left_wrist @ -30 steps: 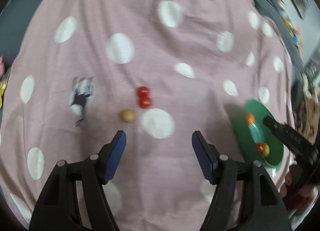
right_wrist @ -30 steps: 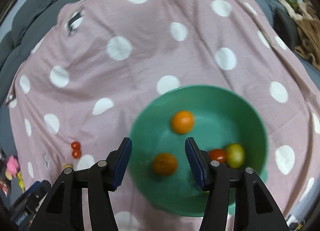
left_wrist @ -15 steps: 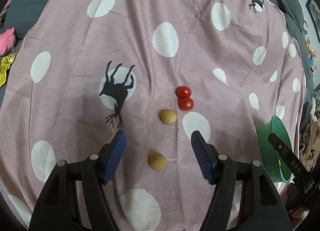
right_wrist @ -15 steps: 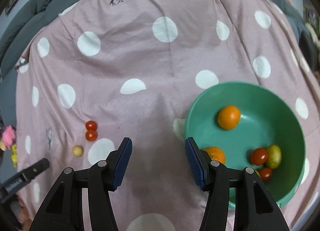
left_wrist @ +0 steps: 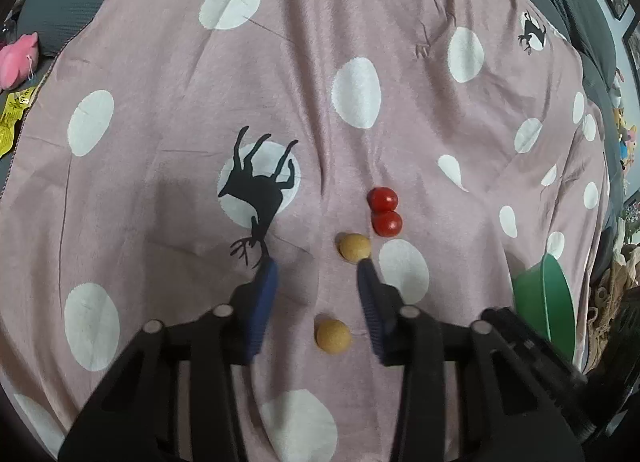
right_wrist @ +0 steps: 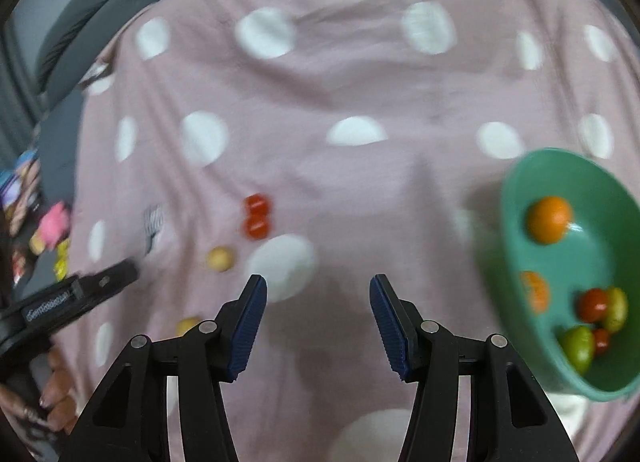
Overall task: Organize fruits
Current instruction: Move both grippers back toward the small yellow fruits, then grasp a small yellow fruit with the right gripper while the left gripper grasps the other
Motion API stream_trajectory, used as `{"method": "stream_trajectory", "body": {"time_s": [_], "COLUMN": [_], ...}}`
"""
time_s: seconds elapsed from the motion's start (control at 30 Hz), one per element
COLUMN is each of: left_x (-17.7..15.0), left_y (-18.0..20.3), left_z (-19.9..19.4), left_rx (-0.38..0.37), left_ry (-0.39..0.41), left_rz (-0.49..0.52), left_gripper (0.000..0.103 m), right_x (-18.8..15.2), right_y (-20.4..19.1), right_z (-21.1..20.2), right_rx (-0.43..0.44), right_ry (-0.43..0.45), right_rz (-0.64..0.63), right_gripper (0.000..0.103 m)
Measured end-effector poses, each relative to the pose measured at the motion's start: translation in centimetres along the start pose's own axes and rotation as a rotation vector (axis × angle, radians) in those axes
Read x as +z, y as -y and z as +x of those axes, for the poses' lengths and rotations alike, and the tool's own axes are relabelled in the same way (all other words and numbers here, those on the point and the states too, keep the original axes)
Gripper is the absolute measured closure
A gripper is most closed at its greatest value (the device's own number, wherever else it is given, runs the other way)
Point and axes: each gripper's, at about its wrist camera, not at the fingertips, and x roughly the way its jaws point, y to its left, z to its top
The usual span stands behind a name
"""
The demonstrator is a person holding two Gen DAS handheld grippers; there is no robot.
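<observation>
Two tan round fruits lie on the pink dotted cloth: the near one (left_wrist: 333, 336) sits between my left gripper's (left_wrist: 318, 268) open jaws, the far one (left_wrist: 354, 247) just beyond its right fingertip. Two red tomatoes (left_wrist: 384, 211) touch each other behind them. The green bowl (right_wrist: 516, 197) at the right holds oranges (right_wrist: 549, 219), red tomatoes and green fruits. My right gripper (right_wrist: 318, 284) is open and empty over bare cloth, left of the bowl. In its view the tomatoes (right_wrist: 257, 217) and a tan fruit (right_wrist: 220, 258) lie left of centre.
A pink plush toy (left_wrist: 18, 57) and yellow packets (left_wrist: 12, 117) lie off the cloth's left edge. The bowl (left_wrist: 554, 302) stands at the right edge in the left wrist view. Grey cushions border the cloth at the back.
My left gripper has lowered towards the near tan fruit, which now lies between its jaws. My right gripper has swung left, away from the bowl, which now sits at its right.
</observation>
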Motion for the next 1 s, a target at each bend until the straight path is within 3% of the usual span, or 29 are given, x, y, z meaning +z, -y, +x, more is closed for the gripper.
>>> {"method": "stream_trajectory", "body": {"time_s": [0.2, 0.3, 0.5, 0.7, 0.87, 1.0], "left_x": [0.5, 0.5, 0.8, 1.9, 3.6, 4.6], "left_y": [-0.6, -0.7, -0.6, -0.1, 1.3, 3.5], "left_z": [0.2, 0.3, 0.3, 0.8, 2.0, 4.5], "left_rx": [-0.011, -0.015, -0.032, -0.041, -0.039, -0.015], "left_ry": [-0.011, -0.021, -0.035, -0.046, -0.06, -0.092], "left_rz": [-0.009, -0.012, 0.005, 0.023, 0.061, 0.123], "left_gripper": [0.072, 0.072, 0.072, 0.072, 0.072, 0.072], "right_x": [-1.0, -1.3, -1.3, -1.9, -2.0, -1.3], "right_y": [-4.9, -7.0, -8.3, -8.8, -9.1, -6.6], "right_z": [3.4, 5.3, 7.9, 9.2, 9.1, 8.3], "right_rx": [0.152, 0.162, 0.178, 0.234, 0.207, 0.17], "right_ry": [-0.128, -0.18, -0.244, -0.268, -0.242, -0.225], "right_rz": [-0.109, -0.172, -0.18, -0.15, -0.137, -0.061], "right_gripper": [0.071, 0.074, 0.074, 0.076, 0.077, 0.077]}}
